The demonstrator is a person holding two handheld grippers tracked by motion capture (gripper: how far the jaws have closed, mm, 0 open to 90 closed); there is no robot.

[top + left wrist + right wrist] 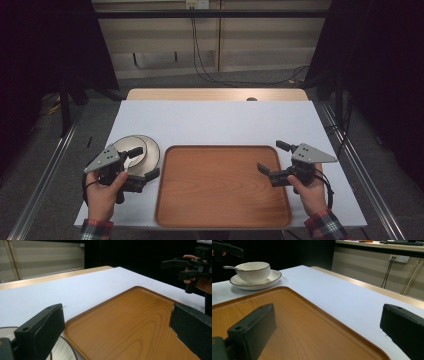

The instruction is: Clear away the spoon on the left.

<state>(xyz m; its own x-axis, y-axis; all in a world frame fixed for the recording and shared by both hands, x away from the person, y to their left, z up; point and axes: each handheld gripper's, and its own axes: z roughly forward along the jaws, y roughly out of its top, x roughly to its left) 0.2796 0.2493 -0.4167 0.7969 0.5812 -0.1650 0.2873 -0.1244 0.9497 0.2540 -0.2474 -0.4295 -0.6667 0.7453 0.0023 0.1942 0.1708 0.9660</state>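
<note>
Both tongs (144,161) (273,157) gape wide, flanking the wooden tray's (222,185) side edges.

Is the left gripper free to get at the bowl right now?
Probably yes. The left gripper hangs over the bowl on its plate, jaws wide open, nothing between them.

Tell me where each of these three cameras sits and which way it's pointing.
High view: above the person's side, looking forward and down at the white table; both hands, left gripper and right gripper show.
Left gripper view: rides the left gripper, looks across the wooden tray toward the right gripper; own jaws wide apart.
Right gripper view: rides the right gripper, looks across the tray toward the bowl on its plate; own jaws apart.
Shared: the tray appears in all three.
</note>
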